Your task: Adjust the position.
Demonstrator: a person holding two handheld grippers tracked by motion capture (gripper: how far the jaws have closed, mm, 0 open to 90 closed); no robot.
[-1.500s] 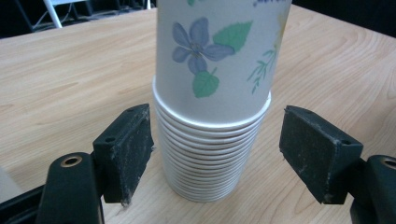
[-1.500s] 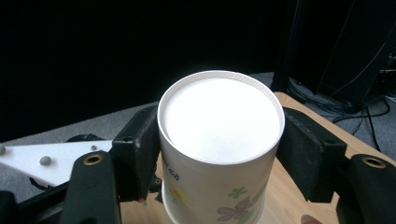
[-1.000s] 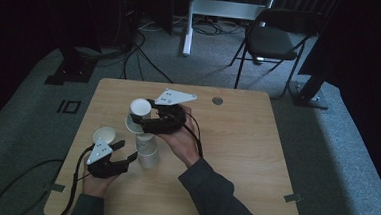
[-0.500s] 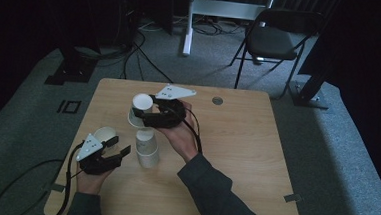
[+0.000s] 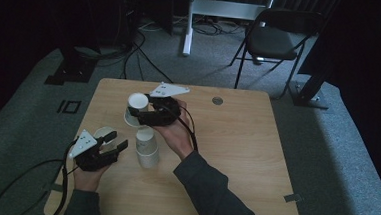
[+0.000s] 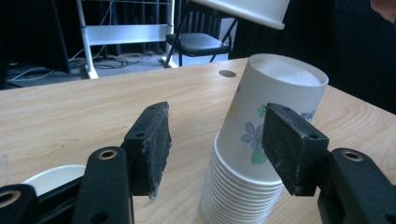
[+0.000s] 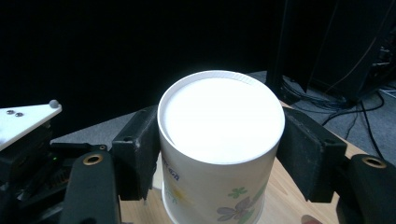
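Observation:
A stack of flower-printed paper cups stands upside down on the wooden table. Up and to the left of the stack, my right gripper is shut on one upturned cup and holds it in the air; its pads press both sides of the held cup. Left of the stack, my left gripper is open; its jaws have just been closing, with nothing between them. The stack stands just beyond the left gripper. A single white cup sits mouth up by the left gripper.
A round hole is near the table's far edge. A black folding chair and a white frame stand on the grey carpet behind. Cables trail from both grippers. The table's right half is bare wood.
My left gripper has drawn back to the left, away from the stack, and its jaws have narrowed. The right gripper with its cup has hardly moved.

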